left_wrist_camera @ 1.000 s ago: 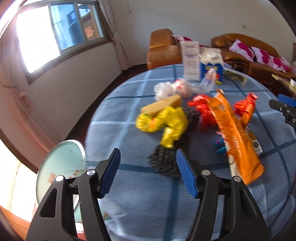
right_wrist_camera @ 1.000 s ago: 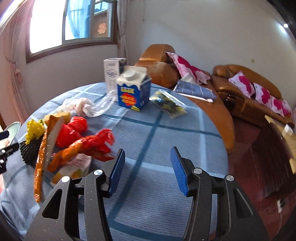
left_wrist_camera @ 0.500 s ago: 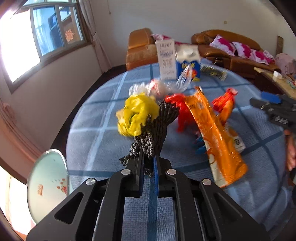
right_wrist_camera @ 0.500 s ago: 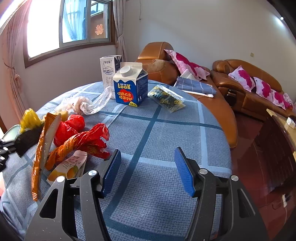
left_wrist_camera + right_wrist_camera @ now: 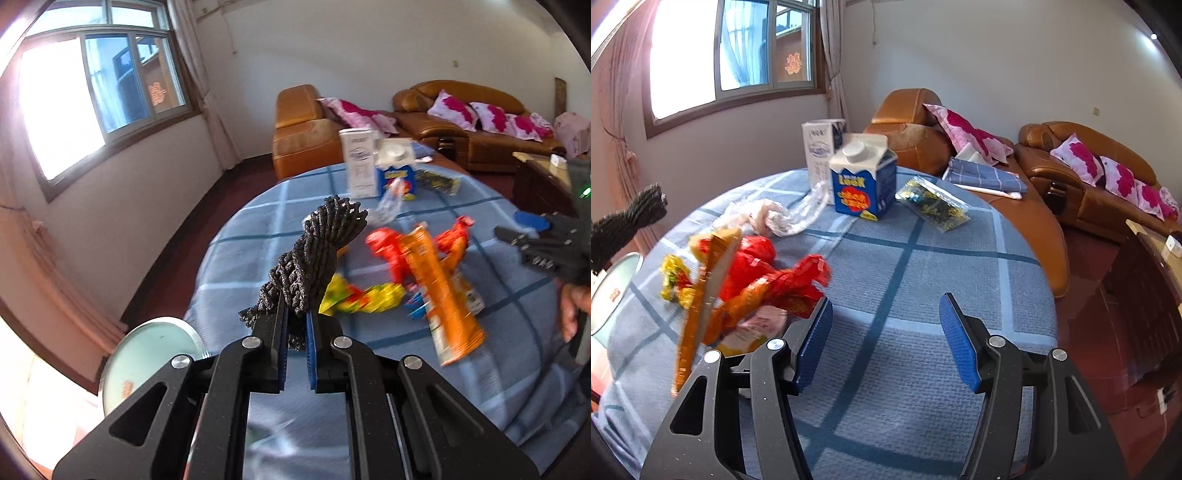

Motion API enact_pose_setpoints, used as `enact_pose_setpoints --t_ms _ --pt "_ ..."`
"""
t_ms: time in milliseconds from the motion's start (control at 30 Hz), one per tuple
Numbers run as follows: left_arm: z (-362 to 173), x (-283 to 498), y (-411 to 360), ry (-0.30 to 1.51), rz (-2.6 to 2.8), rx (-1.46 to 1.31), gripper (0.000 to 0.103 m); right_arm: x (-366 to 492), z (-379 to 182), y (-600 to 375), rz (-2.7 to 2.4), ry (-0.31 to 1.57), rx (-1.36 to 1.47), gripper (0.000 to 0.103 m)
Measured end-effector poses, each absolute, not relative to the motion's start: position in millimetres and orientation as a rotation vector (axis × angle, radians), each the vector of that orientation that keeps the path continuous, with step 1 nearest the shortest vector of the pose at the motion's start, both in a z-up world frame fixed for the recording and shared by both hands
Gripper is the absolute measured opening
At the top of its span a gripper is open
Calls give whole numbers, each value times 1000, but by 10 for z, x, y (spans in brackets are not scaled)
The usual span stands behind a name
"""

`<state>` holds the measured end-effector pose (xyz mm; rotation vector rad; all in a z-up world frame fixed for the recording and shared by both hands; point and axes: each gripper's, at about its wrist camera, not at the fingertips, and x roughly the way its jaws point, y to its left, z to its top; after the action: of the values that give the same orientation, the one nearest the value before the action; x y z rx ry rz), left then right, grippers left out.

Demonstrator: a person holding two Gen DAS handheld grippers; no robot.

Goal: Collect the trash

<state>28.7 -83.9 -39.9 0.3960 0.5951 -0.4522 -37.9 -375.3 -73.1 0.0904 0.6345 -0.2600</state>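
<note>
Tablecloth light blue, dark-blue and pale grid stripes. On the tablecloth: carton blue, white top, red-yellow label; box white with blue print; long wrapper orange; crumpled wrappers red; wrapper yellow; packet clear, black-gold specks. Mesh wad above it black. Sofa behind tablecloth tan leather, cushions pink with magenta blotches. Gripper pads blue, frames black.

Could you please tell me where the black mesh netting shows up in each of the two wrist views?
Left wrist: the black mesh netting rises at centre, pinched in the left gripper.
Right wrist: the same netting pokes in at the far left edge, above the table.
Shared landmark: the blue milk carton.
</note>
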Motion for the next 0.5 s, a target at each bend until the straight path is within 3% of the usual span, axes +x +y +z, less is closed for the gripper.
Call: enact_pose_setpoints --t_ms 500 --pt "-873 178 112 741 -294 424 8 -528 -886 -2819 -101 754 -84 60"
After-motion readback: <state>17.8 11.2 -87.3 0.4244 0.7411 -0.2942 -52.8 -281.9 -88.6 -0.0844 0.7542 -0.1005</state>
